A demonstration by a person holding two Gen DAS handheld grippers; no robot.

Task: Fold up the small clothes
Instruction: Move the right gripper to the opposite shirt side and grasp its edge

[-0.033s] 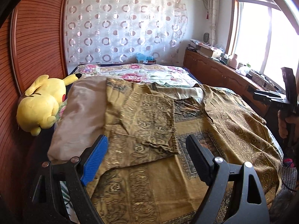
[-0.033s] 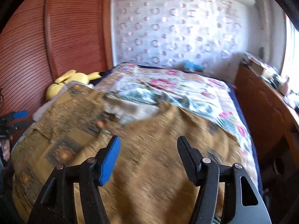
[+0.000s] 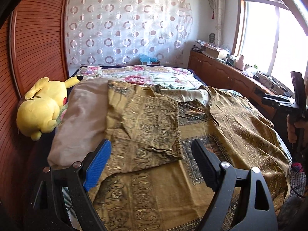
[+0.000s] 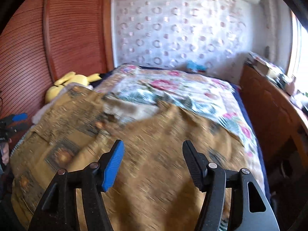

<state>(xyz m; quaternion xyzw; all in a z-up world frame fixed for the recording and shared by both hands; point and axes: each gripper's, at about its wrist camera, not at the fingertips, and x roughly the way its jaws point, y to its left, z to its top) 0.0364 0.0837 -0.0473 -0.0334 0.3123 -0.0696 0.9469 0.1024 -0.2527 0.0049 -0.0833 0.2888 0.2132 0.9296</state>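
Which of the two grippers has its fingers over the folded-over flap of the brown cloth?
The left gripper: the folded flap lies between its open fingers.

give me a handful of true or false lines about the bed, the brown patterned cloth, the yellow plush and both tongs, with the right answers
1. The left tongs are open and hold nothing. True.
2. The right tongs are clamped on the cloth. False: they are open, with no fabric between the fingers.
3. The brown patterned garment lies on the bed with one side folded over. True.
4. The yellow plush sits on top of the garment. False: it lies beside it, next to the wooden headboard.
5. The floral quilt lies beyond the garment, toward the curtain. True.
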